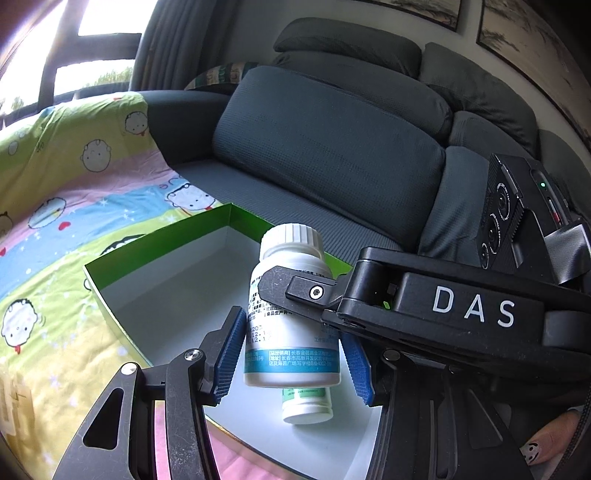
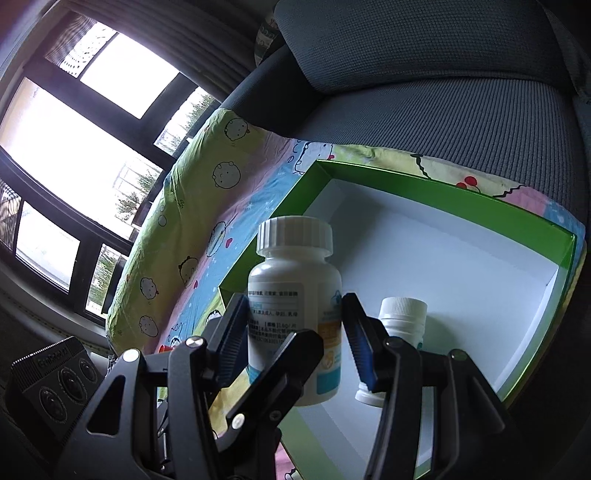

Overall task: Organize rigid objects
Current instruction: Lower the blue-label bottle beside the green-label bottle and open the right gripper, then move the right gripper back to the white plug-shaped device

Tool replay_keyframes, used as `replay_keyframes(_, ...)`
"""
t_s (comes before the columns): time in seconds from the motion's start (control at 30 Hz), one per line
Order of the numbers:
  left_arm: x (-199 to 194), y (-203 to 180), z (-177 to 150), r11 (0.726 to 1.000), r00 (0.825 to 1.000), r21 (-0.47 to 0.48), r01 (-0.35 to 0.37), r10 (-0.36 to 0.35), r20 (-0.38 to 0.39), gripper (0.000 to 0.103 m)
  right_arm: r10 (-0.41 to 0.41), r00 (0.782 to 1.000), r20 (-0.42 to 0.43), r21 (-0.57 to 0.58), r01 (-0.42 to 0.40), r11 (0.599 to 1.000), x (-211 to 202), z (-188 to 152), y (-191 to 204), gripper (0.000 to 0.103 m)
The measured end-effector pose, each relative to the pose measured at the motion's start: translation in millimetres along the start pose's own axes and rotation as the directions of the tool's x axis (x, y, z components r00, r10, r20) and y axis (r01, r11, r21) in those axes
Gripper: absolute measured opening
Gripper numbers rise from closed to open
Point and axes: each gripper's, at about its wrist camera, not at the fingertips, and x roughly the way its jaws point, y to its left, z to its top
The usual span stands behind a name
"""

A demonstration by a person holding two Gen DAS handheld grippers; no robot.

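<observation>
Grey sofa, cartoon-print blanket draped over seat, bright window, framed pictures on wall.

A home living room: a dark grey cushioned sofa with padded headrests, a cartoon-print child's blanket spread over its seat, heavy curtains beside a large black-framed window, and framed pictures hung on the wall above.

The bottle is white with a teal band, its ribbed cap white too. The box is green-walled, white inside. The blanket shows cartoon faces on green, pink and blue stripes; the sofa is dark grey.
</observation>
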Motion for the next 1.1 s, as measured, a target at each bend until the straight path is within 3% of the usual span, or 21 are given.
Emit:
replay_keyframes(0.77,19,7,-7,0.996,0.998,-0.08,0.033,-0.038,-0.06,0.052,-0.063,0.997,-0.041,0.048,0.065,0.997,7,1,-12,0.053)
replay_keyframes(1.0,11,10,-9,0.996,0.998,-0.085,-0.034,0.029,-0.059,0.052,-0.107,0.994,-0.033,0.02,0.108,0.994,11,-2,-8,0.055)
replay_keyframes(1.1,1,16,-10,0.993,0.999,-0.118,-0.011,0.005,-0.052,0.055,-0.107,0.994,-0.023,0.0,0.107,0.994,10,-4,-3,0.061)
